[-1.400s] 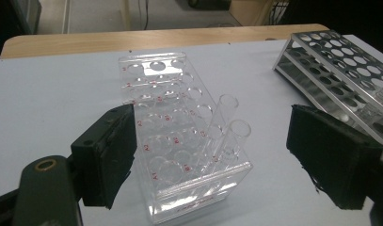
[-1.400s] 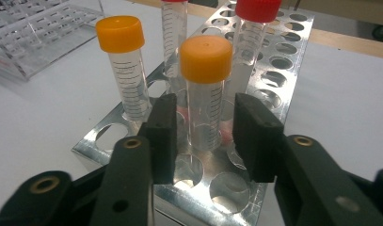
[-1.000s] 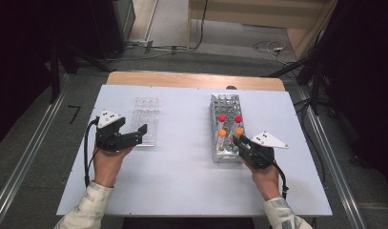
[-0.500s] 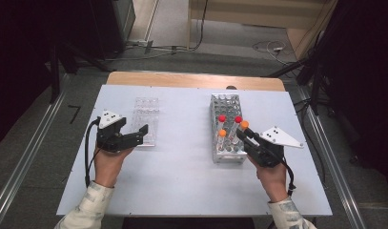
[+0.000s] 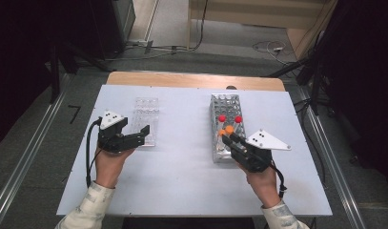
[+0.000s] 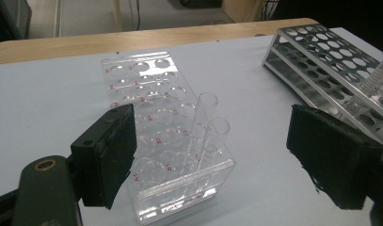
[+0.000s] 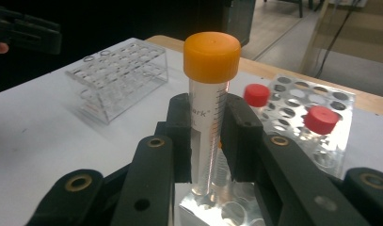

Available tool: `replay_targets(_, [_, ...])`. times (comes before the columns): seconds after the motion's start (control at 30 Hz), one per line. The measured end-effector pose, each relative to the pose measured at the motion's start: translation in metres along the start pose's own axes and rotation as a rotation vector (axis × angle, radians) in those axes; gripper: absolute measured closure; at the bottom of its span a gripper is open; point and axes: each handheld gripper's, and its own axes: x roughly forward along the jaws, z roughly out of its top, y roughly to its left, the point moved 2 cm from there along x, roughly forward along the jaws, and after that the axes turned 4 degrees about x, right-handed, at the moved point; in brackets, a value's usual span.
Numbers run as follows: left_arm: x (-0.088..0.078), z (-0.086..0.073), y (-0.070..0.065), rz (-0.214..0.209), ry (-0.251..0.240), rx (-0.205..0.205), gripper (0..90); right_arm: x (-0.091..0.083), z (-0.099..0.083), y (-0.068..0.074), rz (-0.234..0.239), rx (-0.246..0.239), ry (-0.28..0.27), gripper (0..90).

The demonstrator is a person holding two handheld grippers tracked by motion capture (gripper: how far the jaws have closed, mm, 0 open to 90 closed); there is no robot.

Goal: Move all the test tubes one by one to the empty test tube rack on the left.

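Observation:
My right gripper (image 7: pixel 209 136) is shut on a clear graduated tube with an orange cap (image 7: pixel 211 56) and holds it upright over the near end of the metal rack (image 7: pixel 297 94). In the high view the tube (image 5: pixel 229 130) sits at the gripper (image 5: pixel 231 138), over the metal rack (image 5: pixel 225 102). Two red-capped tubes (image 7: pixel 256 94) (image 7: pixel 321 119) stand in that rack. My left gripper (image 6: pixel 217 160) is open, its pads either side of the clear plastic rack (image 6: pixel 147 89). Two uncapped clear tubes (image 6: pixel 209 117) stand in that rack. From above, the left gripper (image 5: pixel 143 135) rests at the clear rack's (image 5: pixel 146 112) near end.
The white tabletop (image 5: pixel 182 181) has free room between the two racks and along its near edge. A wooden strip (image 5: pixel 191 80) runs along the far edge. Another orange cap (image 5: pixel 221 133) shows beside the held tube. Floor rails flank the table.
My right gripper has risen with the orange-capped tube, drawing it up from the metal rack. The left gripper has stayed where it was.

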Motion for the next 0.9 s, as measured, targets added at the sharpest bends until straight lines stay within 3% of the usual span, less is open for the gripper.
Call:
replay_targets(0.43, [-0.001,0.001,-0.004,-0.013,-0.005,0.006,16.9,0.028,0.001,0.032,0.071,-0.042,0.037,72.1])
replay_targets(0.9, [-0.002,0.002,-0.007,-0.032,-0.007,0.008,17.0,0.068,-0.004,0.060,0.112,-0.067,0.098,72.1])
